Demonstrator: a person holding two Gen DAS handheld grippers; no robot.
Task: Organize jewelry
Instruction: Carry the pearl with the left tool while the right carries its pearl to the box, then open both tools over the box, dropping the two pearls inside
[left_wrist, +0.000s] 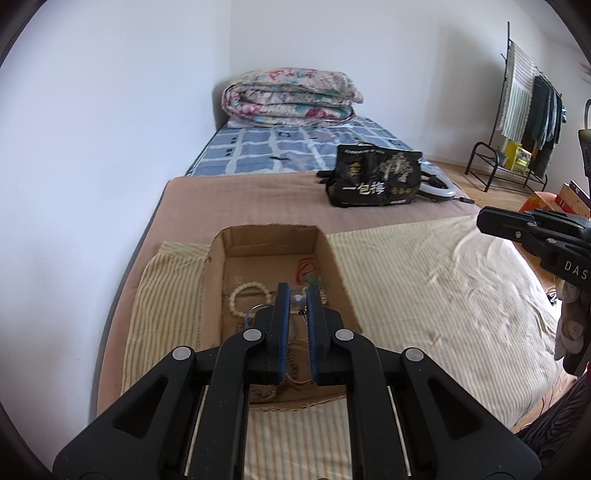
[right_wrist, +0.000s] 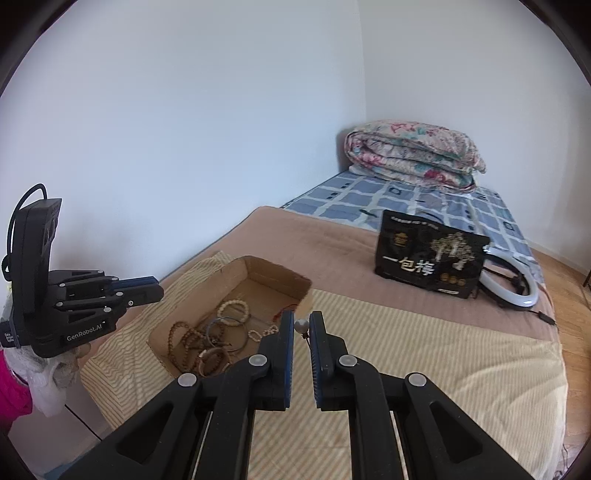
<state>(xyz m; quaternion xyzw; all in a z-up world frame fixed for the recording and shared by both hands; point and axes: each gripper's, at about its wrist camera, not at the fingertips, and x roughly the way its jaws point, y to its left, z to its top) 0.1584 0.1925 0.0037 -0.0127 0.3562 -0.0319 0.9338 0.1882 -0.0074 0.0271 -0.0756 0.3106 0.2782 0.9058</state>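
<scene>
A shallow cardboard box (left_wrist: 325, 251) (right_wrist: 280, 275) lies on a striped cloth on the bed. It holds several bracelets: a cream bead bracelet (left_wrist: 246, 291) (right_wrist: 233, 306), brown bead strings (right_wrist: 184, 338), a red cord (left_wrist: 304, 267) and metal bangles (right_wrist: 225, 325). My left gripper (left_wrist: 297, 299) hovers over the box, its pads narrowly apart around a pale bead (left_wrist: 297, 301). It also shows at the left in the right wrist view (right_wrist: 147, 290). My right gripper (right_wrist: 301, 326) pinches a pearl-like bead (right_wrist: 301, 325) with a thin cord hanging below, just right of the box.
A black printed bag (left_wrist: 373, 177) (right_wrist: 428, 258) and a white ring light (right_wrist: 517, 284) lie farther up the bed. A folded floral quilt (left_wrist: 291, 96) sits at the head by the wall. A clothes rack (left_wrist: 524, 110) stands on the floor to the right.
</scene>
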